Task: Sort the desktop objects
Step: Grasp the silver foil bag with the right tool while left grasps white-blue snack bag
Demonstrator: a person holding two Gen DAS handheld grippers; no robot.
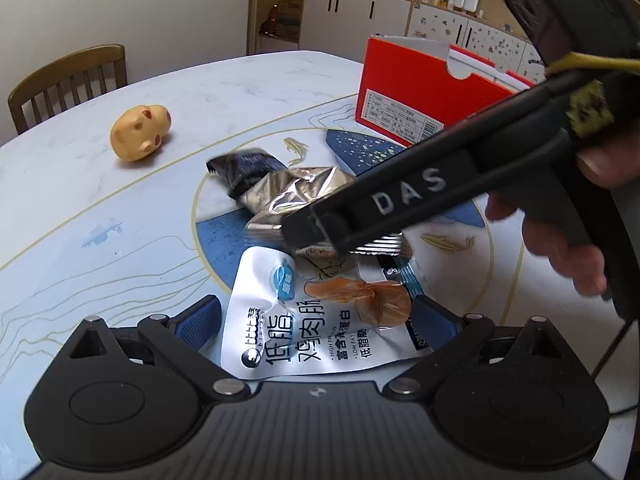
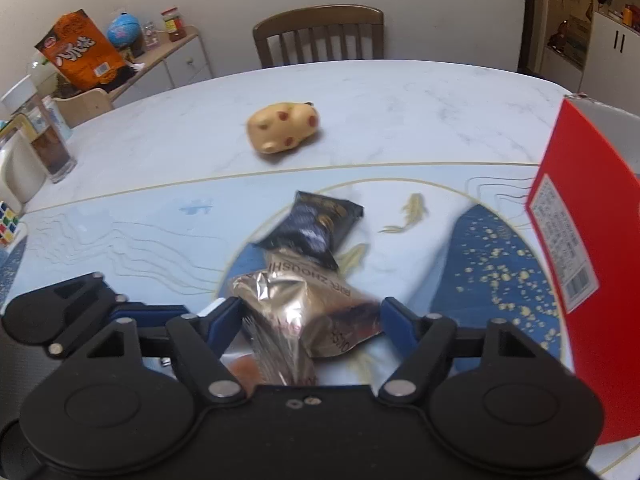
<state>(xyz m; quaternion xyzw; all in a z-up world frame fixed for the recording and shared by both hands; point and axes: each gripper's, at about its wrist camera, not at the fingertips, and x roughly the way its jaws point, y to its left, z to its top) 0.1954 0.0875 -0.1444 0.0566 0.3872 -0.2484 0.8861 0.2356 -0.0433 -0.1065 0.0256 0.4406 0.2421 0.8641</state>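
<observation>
Both fisheye views ride on a hand-held gripper, looking forward and steeply down along its fingers, close over the worktop (image 1: 120, 216). The left view faces the red box (image 1: 416, 92) and cabinets; the right faces a chair (image 2: 320, 36). Both share the snack packets (image 2: 304, 304) and yellow toy (image 1: 140, 132).

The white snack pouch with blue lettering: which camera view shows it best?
The left wrist view shows the white snack pouch best: it lies flat between the open left gripper fingers, print readable, with an orange sausage piece on top. The right wrist view shows almost nothing of it, since the gold foil packet covers that area.
</observation>
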